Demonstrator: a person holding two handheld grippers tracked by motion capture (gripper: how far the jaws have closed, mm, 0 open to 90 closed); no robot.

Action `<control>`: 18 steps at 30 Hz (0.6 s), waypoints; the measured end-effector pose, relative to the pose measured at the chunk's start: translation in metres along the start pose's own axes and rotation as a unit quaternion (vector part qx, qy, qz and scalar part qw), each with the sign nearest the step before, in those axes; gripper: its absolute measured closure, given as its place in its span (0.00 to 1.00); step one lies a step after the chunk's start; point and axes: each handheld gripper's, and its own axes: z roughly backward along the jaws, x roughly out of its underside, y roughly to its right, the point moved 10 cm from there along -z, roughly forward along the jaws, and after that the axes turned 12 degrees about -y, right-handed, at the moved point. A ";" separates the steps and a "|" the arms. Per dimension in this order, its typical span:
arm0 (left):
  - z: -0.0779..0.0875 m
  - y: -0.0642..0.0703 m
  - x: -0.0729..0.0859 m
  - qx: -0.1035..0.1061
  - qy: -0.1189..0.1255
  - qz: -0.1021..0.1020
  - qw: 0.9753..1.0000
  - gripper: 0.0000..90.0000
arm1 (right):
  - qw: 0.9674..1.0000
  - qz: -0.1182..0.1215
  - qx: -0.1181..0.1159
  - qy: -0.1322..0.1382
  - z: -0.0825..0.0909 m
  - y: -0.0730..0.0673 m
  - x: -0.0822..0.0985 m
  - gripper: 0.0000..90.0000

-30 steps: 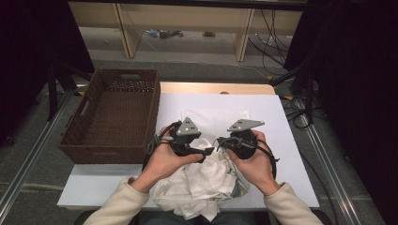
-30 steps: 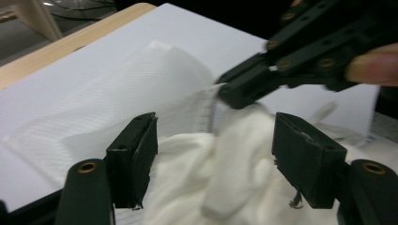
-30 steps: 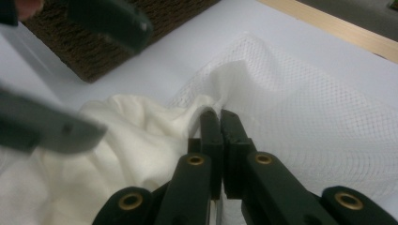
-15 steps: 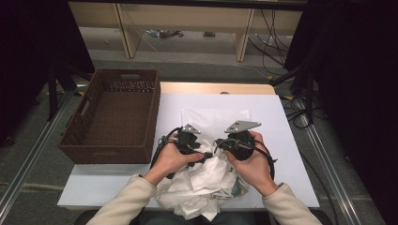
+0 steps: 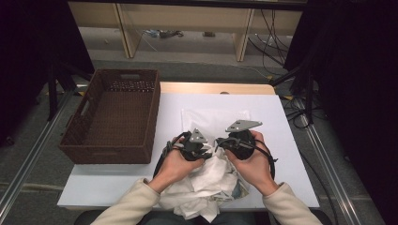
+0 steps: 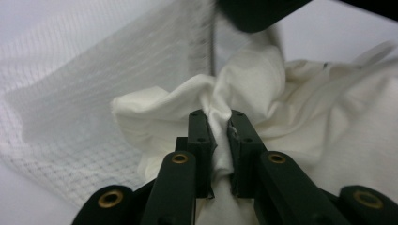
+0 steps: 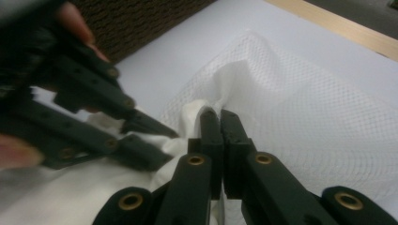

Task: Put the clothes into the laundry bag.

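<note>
I have the white cloth (image 5: 206, 185) bunched at the near edge of the table (image 5: 286, 117), its front fold lying against a white mesh bag (image 5: 213, 119) spread flat further out. My left gripper (image 6: 219, 126) has just been closing and now pinches a ridge of the cloth between its jaws. My right gripper (image 7: 219, 123) is clenched tight on another fold just beside it. A brown wicker basket (image 5: 115, 117) sits off to the left.
</note>
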 end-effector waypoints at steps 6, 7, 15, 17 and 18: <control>0.023 0.037 -0.014 0.013 0.032 -0.050 0.998 0.90 | 1.000 -0.015 0.007 0.015 0.006 0.008 -0.004 1.00; 0.023 0.042 -0.016 0.016 0.037 -0.050 0.998 0.90 | 1.000 -0.013 0.005 0.018 0.007 0.008 -0.004 1.00; 0.011 0.043 -0.018 0.020 0.032 -0.075 0.996 0.90 | 1.000 0.000 -0.006 0.031 0.011 -0.001 -0.008 1.00; 0.004 0.031 -0.016 0.015 0.021 -0.068 0.997 0.90 | 0.999 0.006 -0.009 0.035 0.012 -0.005 -0.009 1.00; 0.000 0.030 -0.018 0.020 0.031 -0.049 0.998 0.90 | 0.999 0.009 -0.012 0.036 0.013 -0.007 -0.009 1.00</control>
